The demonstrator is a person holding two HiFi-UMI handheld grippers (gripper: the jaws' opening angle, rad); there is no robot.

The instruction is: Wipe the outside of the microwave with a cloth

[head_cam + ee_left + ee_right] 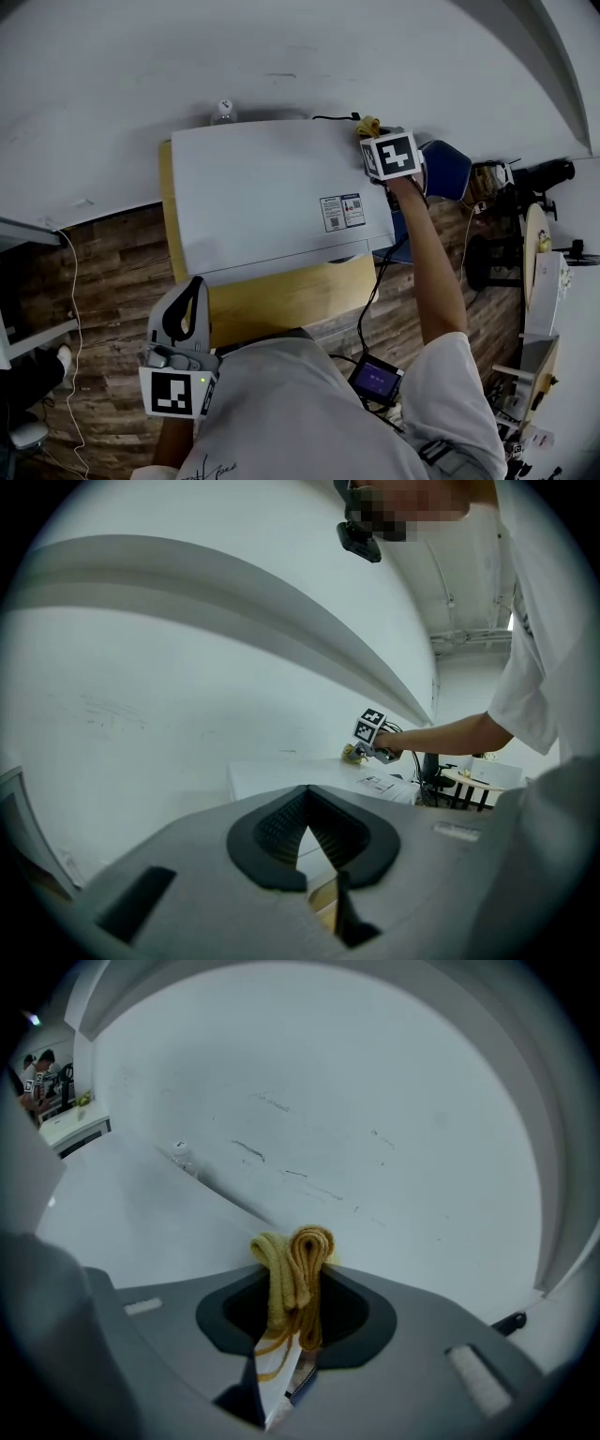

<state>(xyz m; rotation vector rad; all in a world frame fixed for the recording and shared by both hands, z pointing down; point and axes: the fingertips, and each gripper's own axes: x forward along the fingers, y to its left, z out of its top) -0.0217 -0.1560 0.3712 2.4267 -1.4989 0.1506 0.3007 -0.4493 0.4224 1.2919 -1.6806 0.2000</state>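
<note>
The right hand-held gripper [292, 1312] clenches a bunched yellow cloth [295, 1265] and holds it at the far right corner of the microwave [272, 197] top, apparently for wiping. The left hand-held gripper [307, 846], closed and empty, hangs near left, out of the way.

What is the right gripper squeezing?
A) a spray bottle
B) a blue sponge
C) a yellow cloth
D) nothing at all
C: the right gripper view shows a bunched yellow cloth pinched between the jaws of the right gripper, and the head view shows it at the back right corner of the microwave.
</note>
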